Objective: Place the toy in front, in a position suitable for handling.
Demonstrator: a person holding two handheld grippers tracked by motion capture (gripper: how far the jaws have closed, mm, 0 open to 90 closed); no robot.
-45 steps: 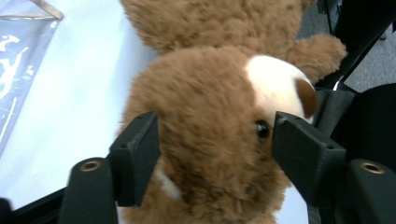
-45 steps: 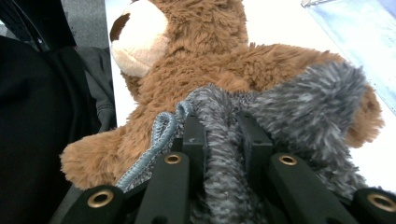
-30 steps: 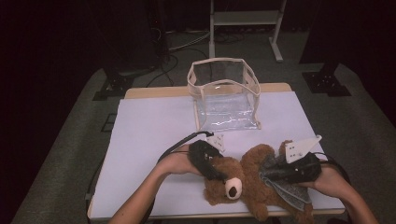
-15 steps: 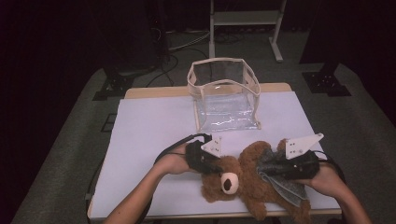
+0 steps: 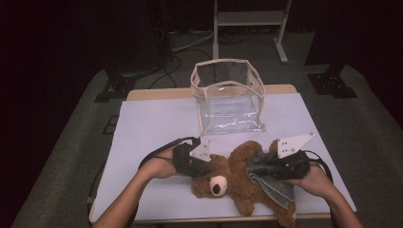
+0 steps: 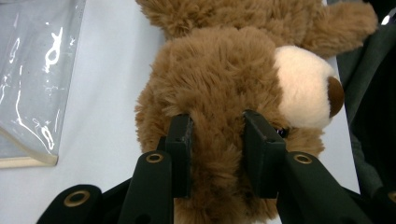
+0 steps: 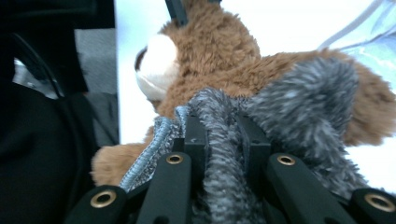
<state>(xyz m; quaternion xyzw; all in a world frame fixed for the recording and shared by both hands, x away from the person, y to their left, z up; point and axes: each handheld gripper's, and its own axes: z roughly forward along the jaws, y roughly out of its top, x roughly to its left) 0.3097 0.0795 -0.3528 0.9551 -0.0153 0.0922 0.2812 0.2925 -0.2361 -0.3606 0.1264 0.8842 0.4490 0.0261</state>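
A brown teddy bear point(image 5: 237, 178) lies on the white table point(image 5: 152, 123) near its front edge, its head toward the left. My left gripper point(image 5: 206, 168) is shut on the fur at the top of the bear's head point(image 6: 219, 79), both pads pressed into it point(image 6: 217, 135). A grey fuzzy cloth point(image 5: 271, 187) drapes over the bear's body. My right gripper point(image 5: 254, 168) is shut on a fold of this cloth point(image 7: 299, 98), which bunches between its jaws point(image 7: 222, 130). The bear's pale muzzle point(image 7: 156, 65) faces the front edge.
A clear plastic bag point(image 5: 228, 95) with cream trim stands open at the back middle of the table; its wall point(image 6: 32, 70) lies just beyond the bear. Cables trail from both grippers. A metal stand point(image 5: 249, 23) is on the floor behind.
My left gripper has come onto the bear's head and shut on it. The bear's head has shifted slightly left. My right gripper keeps its hold on the grey cloth.
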